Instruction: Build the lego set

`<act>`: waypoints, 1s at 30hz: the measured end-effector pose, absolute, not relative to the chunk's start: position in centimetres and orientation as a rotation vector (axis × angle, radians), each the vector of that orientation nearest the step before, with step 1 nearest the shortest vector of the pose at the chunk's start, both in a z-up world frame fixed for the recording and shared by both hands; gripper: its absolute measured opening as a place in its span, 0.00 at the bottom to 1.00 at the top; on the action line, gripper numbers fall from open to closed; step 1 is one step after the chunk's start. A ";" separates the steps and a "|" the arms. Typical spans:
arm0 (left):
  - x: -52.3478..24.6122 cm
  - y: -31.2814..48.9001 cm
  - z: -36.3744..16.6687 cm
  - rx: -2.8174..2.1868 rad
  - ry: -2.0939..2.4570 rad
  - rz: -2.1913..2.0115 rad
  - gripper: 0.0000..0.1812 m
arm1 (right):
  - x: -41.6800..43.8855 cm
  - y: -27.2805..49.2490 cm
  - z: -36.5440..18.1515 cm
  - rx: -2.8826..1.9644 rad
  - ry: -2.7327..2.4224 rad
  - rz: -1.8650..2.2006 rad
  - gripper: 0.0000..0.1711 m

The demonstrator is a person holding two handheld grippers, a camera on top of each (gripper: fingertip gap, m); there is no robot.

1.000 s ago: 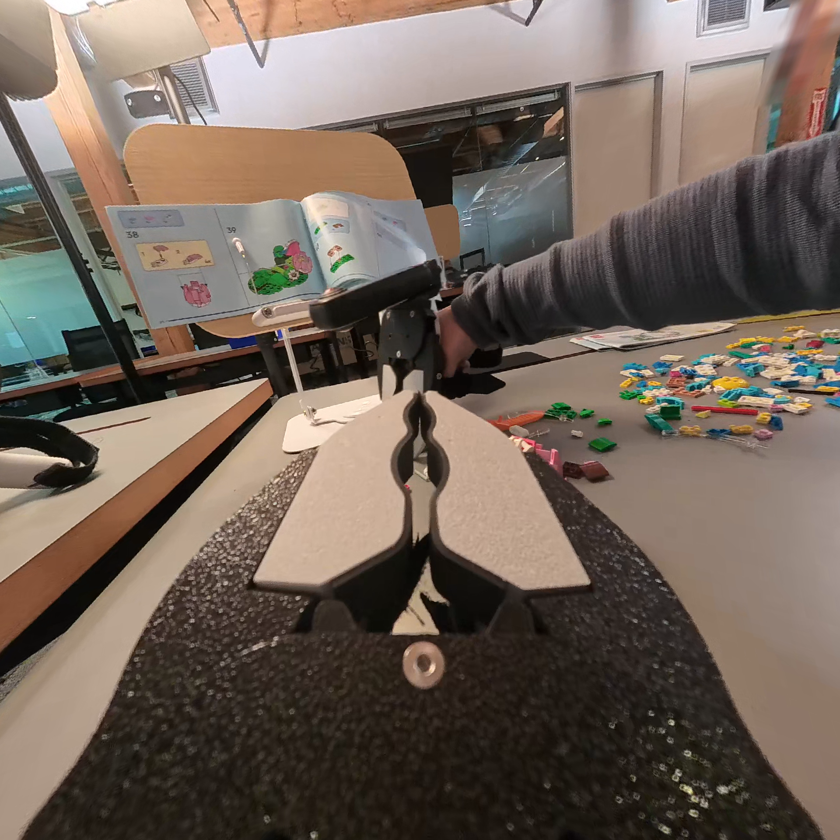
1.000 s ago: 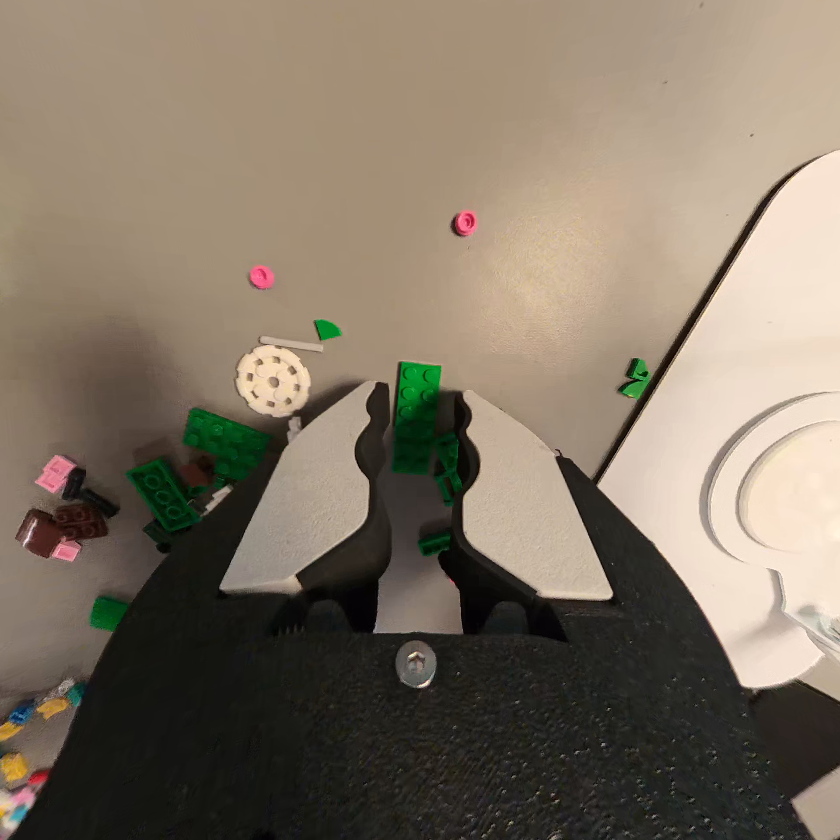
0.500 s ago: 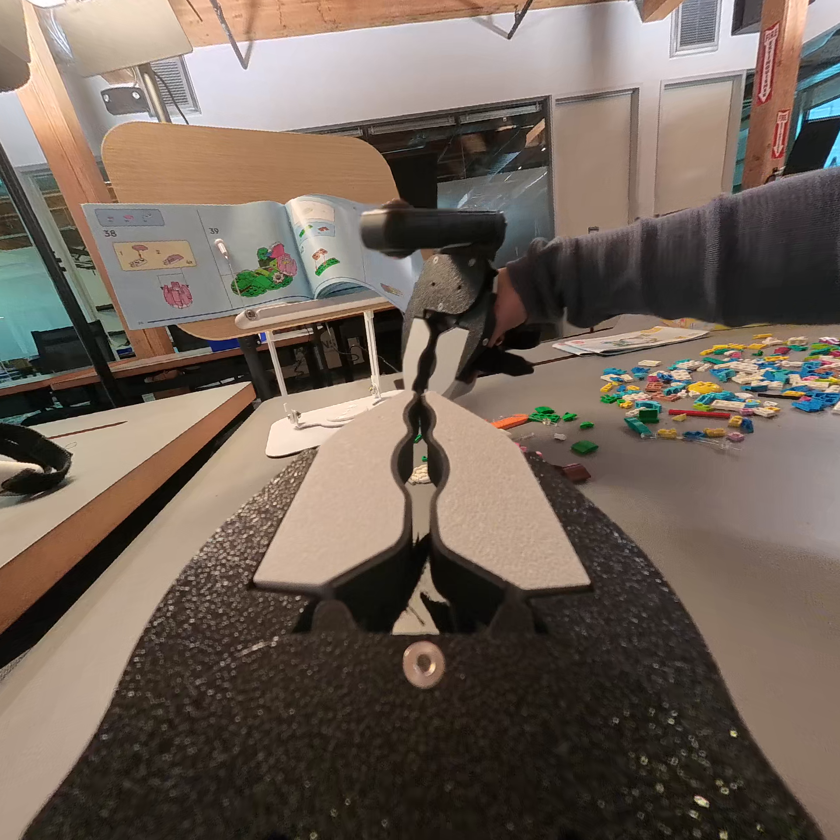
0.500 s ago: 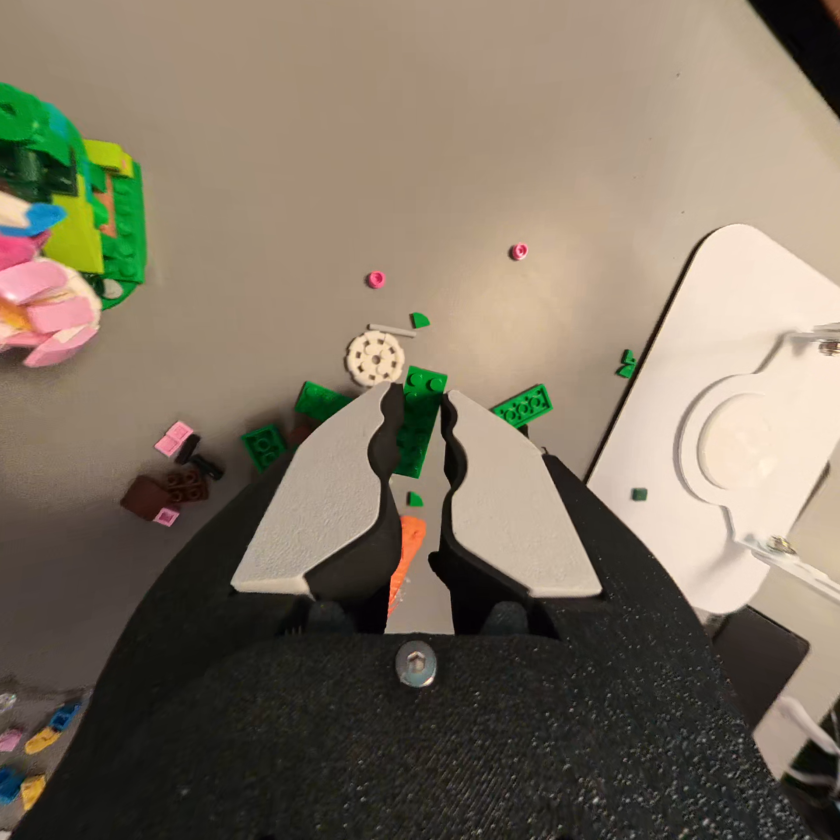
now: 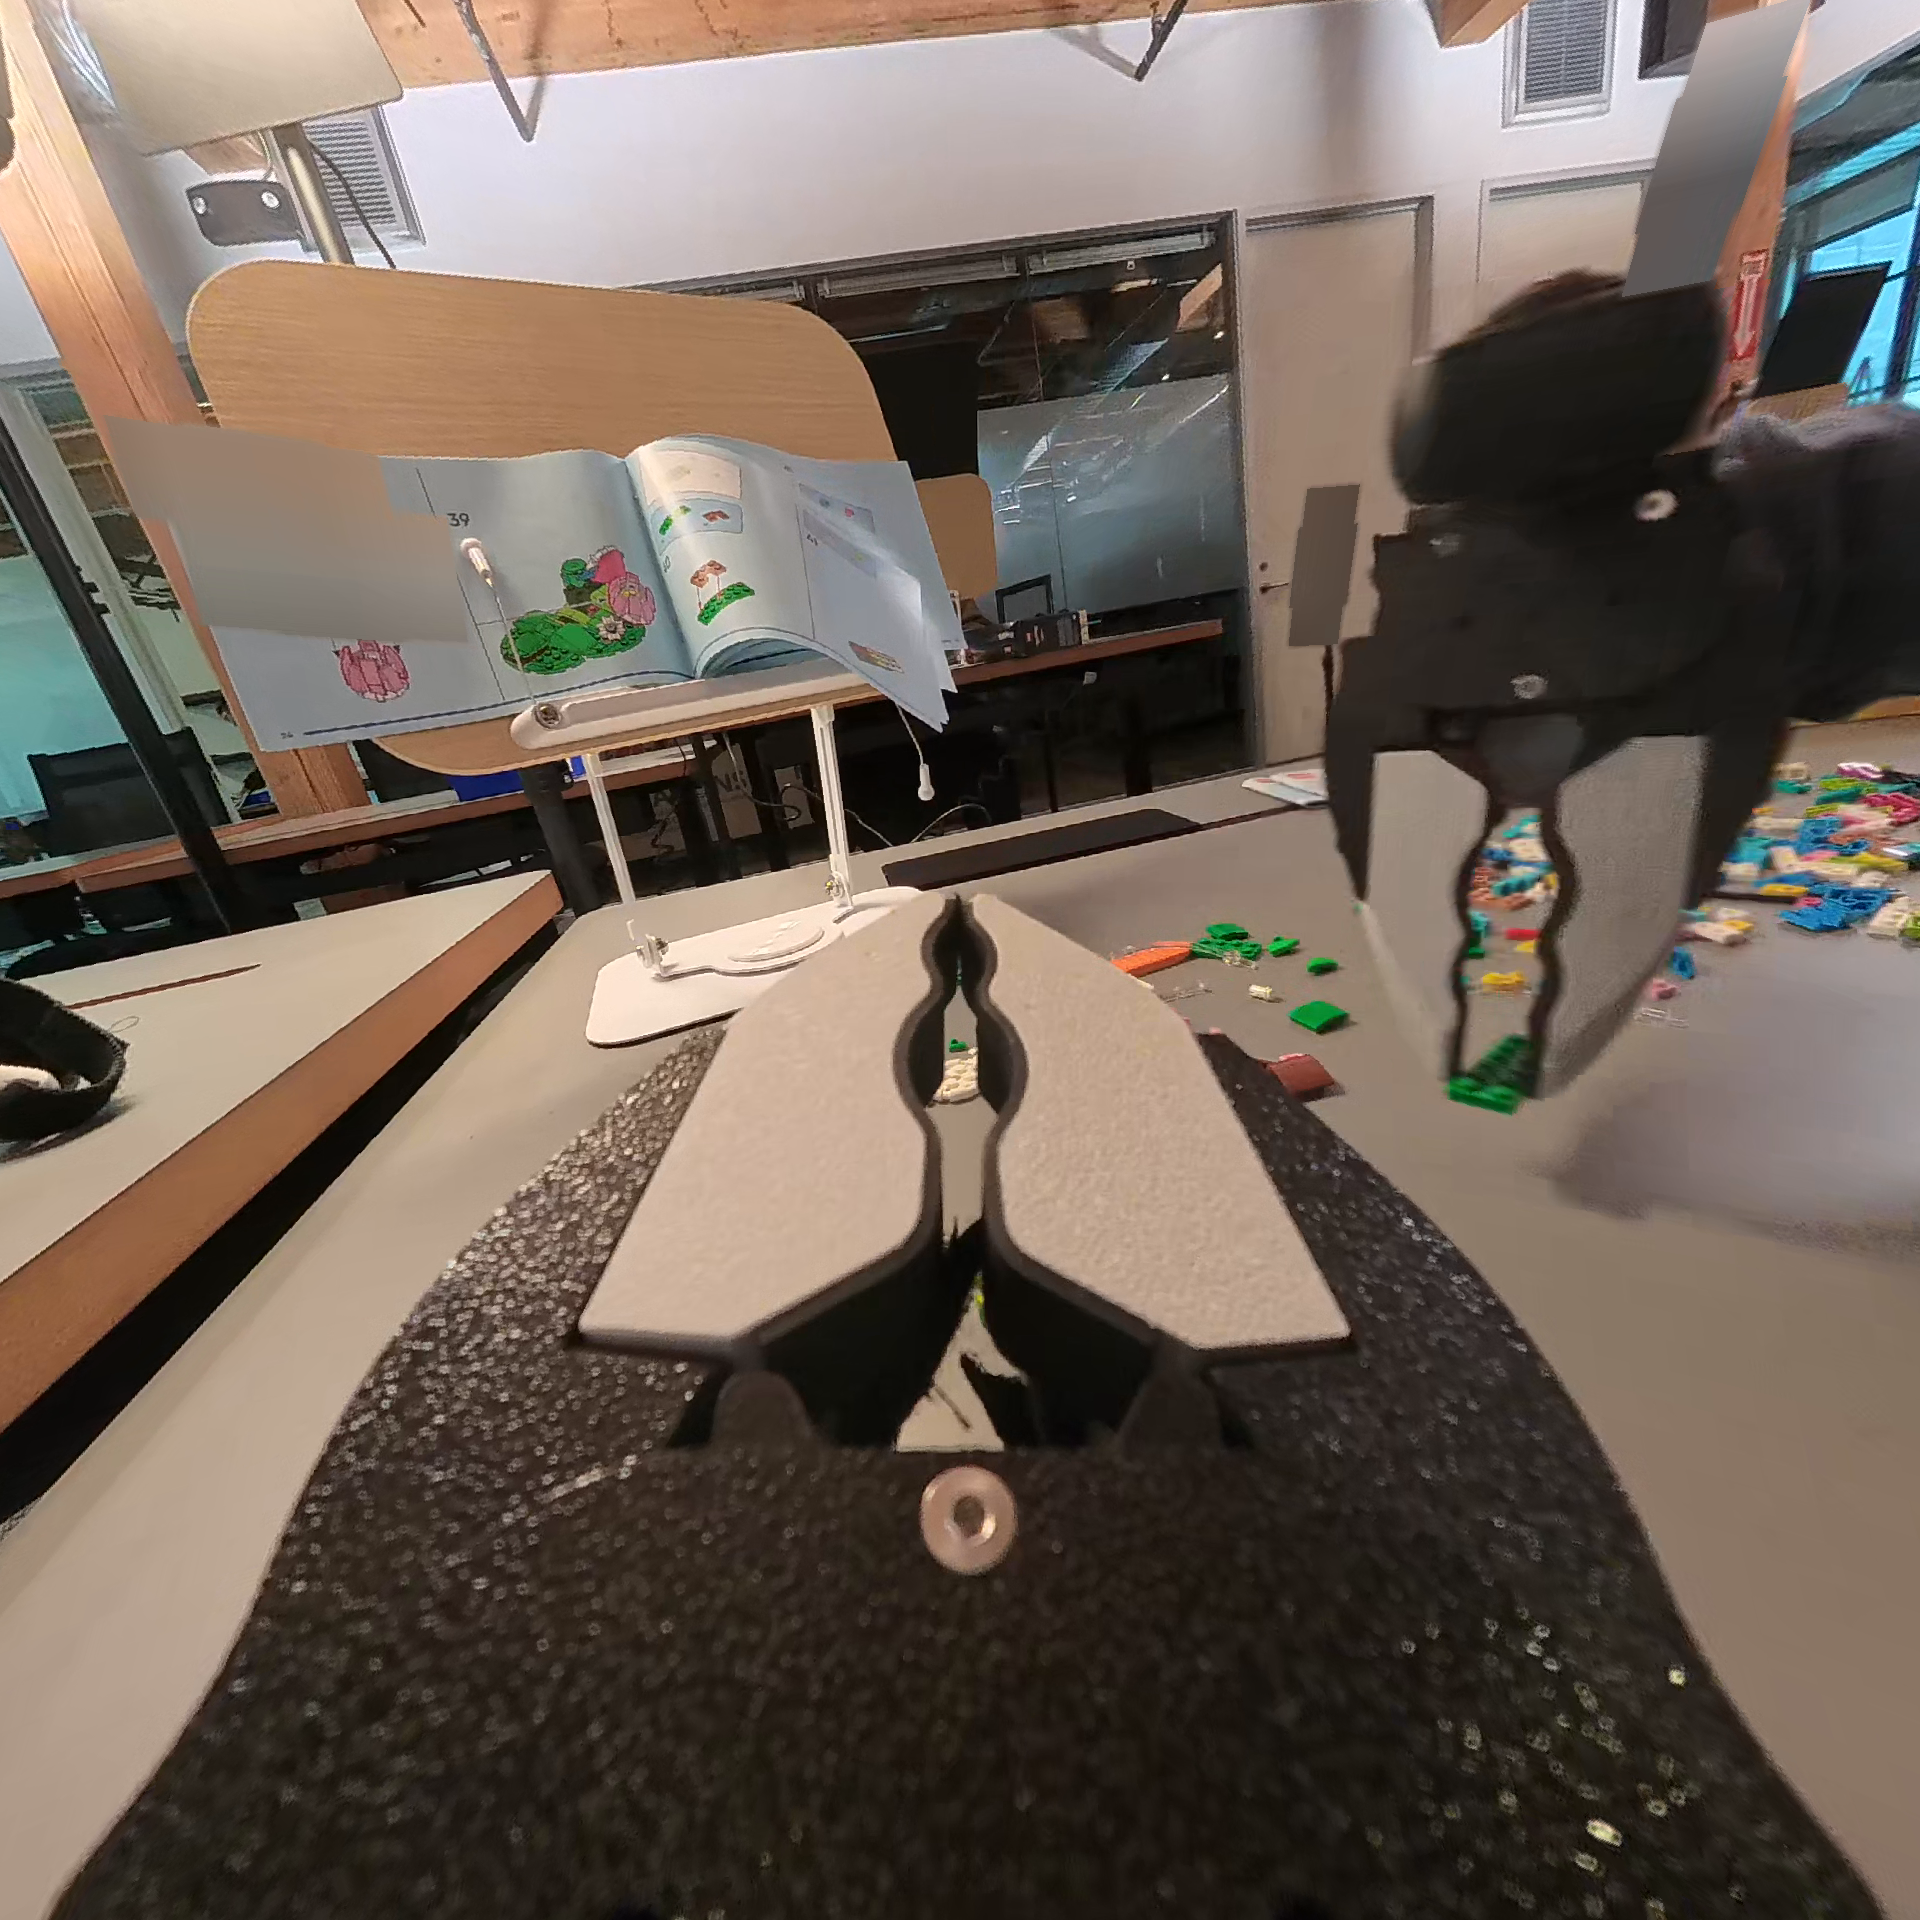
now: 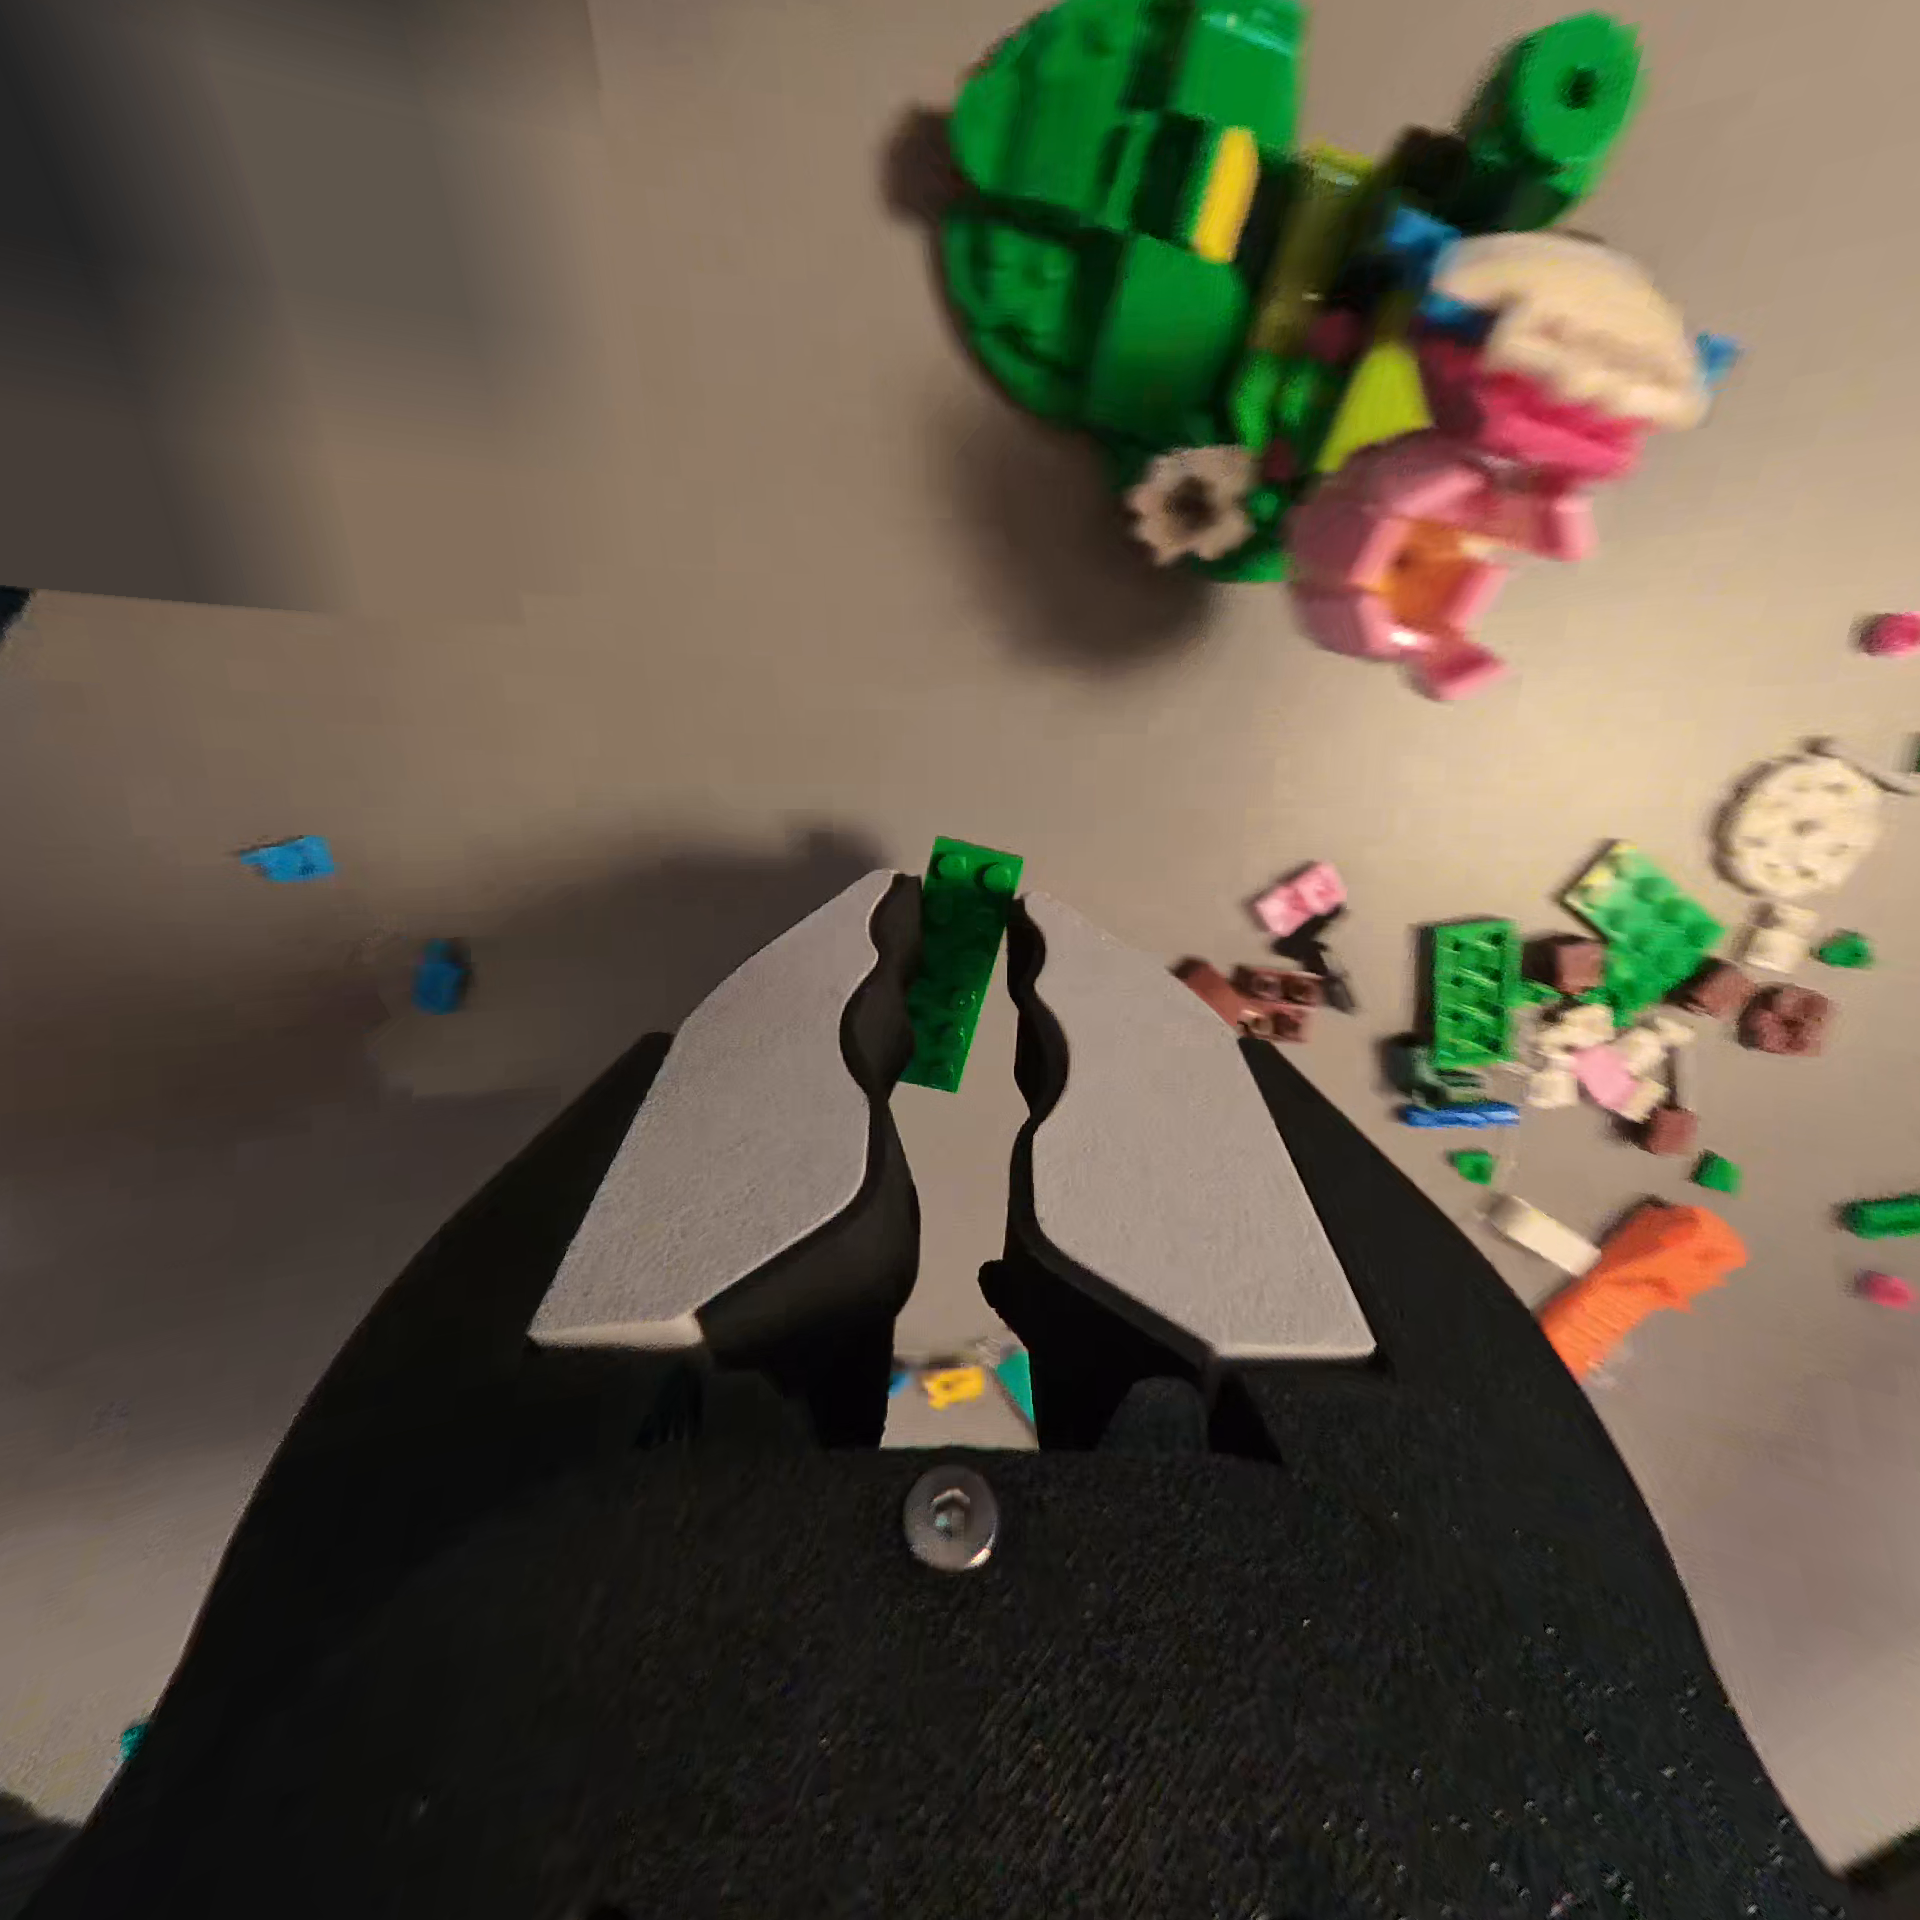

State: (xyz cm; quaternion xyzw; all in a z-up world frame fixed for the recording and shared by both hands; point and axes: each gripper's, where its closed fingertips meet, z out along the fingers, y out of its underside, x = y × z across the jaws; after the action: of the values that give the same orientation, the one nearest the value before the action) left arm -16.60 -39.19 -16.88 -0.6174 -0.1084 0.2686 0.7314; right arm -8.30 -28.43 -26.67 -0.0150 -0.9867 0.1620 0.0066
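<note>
My right gripper (image 6: 961, 894) is shut on a long green plate (image 6: 961, 961) and holds it above the grey table. It also shows in the left wrist view (image 5: 1496, 1075), off the table at the right, with the green plate (image 5: 1491, 1075) at its tips. A partly built model (image 6: 1299, 312) of green leaves and pink and white flowers sits on the table beyond the plate to the right. My left gripper (image 5: 961, 920) is shut and empty, low over the table.
An open instruction booklet (image 5: 623, 592) rests on a white stand (image 5: 717, 966) at the back. Loose green, brown, pink and white pieces (image 6: 1558, 997) and an orange tool (image 6: 1642, 1278) lie to the right. A heap of coloured bricks (image 5: 1808, 862) lies far right. A second table (image 5: 208, 1039) stands left. The tips of one gripper are about 15 cm away from the tips of the other.
My right gripper has lifted the green plate off the table and swung away from the stand towards the flower model. The left gripper stayed shut and barely moved.
</note>
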 end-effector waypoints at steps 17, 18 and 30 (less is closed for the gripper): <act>-16.3 -38.9 -16.9 -1.367 -0.221 0.573 0.00 | -4.0 -26.9 -26.2 -0.296 -2.823 0.652 0.16; -16.2 -38.9 -17.0 -1.369 -0.218 0.570 0.00 | -4.2 -26.1 -25.1 -0.374 -2.751 0.709 0.17; -15.9 -38.6 -17.2 -1.390 -0.193 0.567 0.00 | 0.3 -11.8 -23.7 -1.024 -2.275 0.484 0.18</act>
State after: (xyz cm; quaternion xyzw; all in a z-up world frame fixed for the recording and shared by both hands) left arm -15.95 -38.59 -17.16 -0.6306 -0.0877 0.2572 0.7270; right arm 0.26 -11.77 -23.74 -0.3849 -0.8552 0.1818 0.2957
